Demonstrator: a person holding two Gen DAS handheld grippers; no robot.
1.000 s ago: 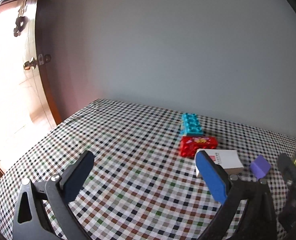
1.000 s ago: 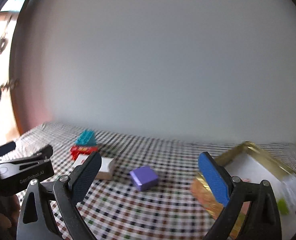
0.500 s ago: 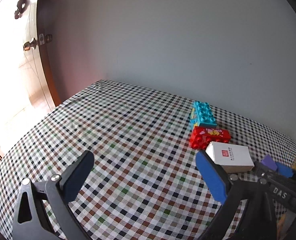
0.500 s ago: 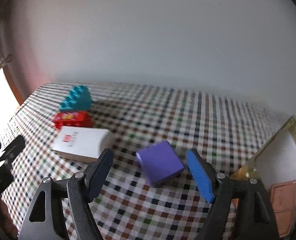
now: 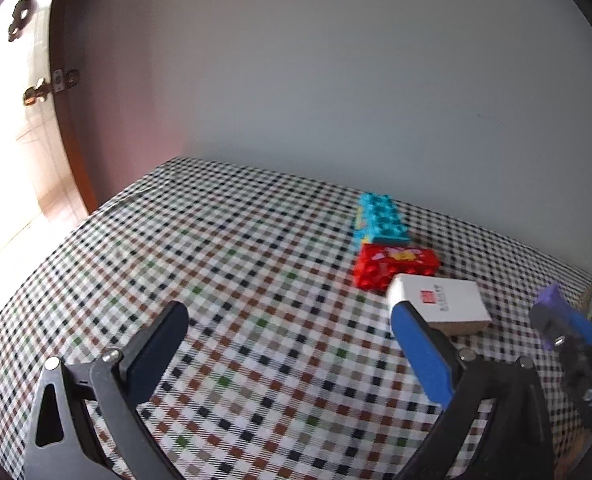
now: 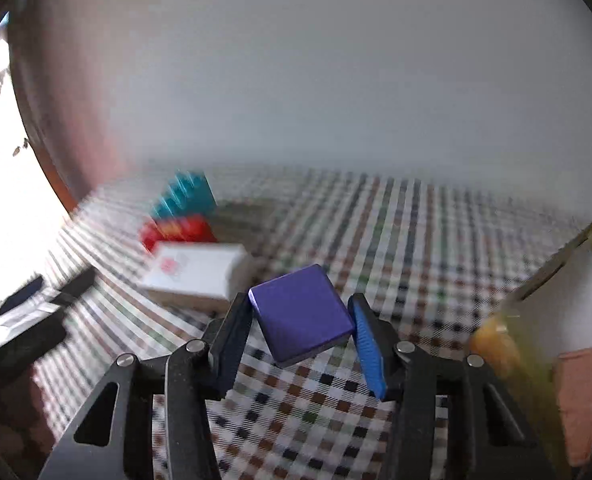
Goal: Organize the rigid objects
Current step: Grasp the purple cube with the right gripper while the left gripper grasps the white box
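A pale, smooth wall rises behind the desk (image 5: 235, 264), which is covered in a checked cloth. On it lie a studded turquoise brick (image 5: 382, 222), a studded red brick (image 5: 396, 266) touching it, and a flat white carton (image 5: 440, 304) just beside the red one. The right tongs (image 6: 302, 322) pinch a smooth, square purple block (image 6: 302, 316) by its opposite corners, near a gold-rimmed box (image 6: 556, 280). The left tongs (image 5: 287, 344) gape wide above the cloth, holding nothing.

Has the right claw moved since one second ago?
Yes. The right claw came forward and down toward the white box and narrowed around the purple block.
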